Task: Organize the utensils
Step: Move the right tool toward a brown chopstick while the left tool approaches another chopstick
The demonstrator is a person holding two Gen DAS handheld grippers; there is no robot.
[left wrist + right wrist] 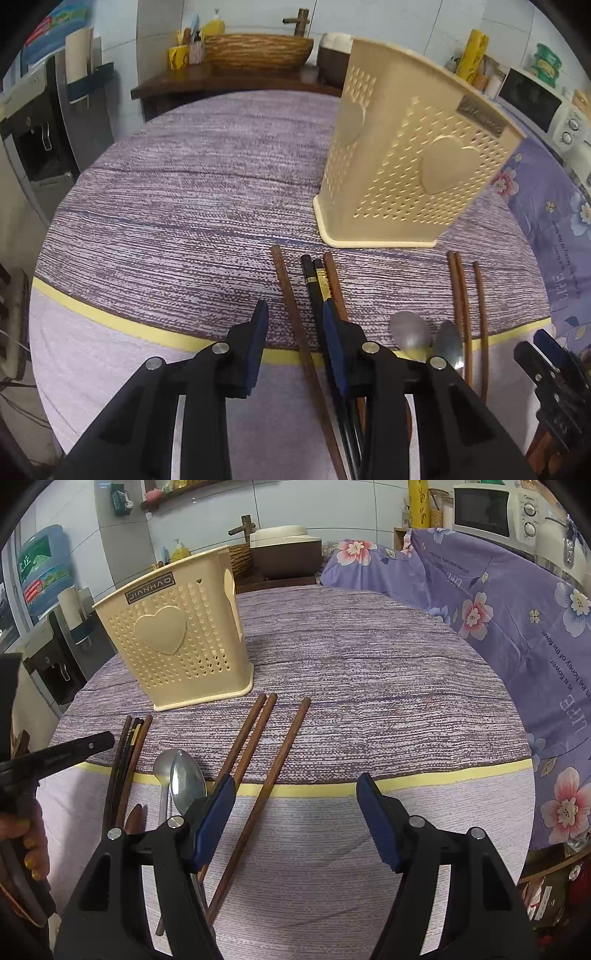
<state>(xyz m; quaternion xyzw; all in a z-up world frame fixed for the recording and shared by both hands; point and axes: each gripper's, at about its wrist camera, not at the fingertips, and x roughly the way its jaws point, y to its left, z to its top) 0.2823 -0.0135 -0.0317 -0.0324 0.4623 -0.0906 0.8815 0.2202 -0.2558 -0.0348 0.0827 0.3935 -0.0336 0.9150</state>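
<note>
Both claws gaping (empty), chopsticks (pixel 258 786), spoons (pixel 186 779), purple tablecloth (pixel 369 686), perhaps kitchen

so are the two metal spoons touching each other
Touching, it seems: in the right wrist view the nearer spoon overlaps the farther spoon's bowl with no gap. The left wrist view shows them edge to edge.

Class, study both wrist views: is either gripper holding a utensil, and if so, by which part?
Nothing is held. The left gripper and right gripper are both open above the tablecloth; the chopsticks and spoons lie loose.
</note>
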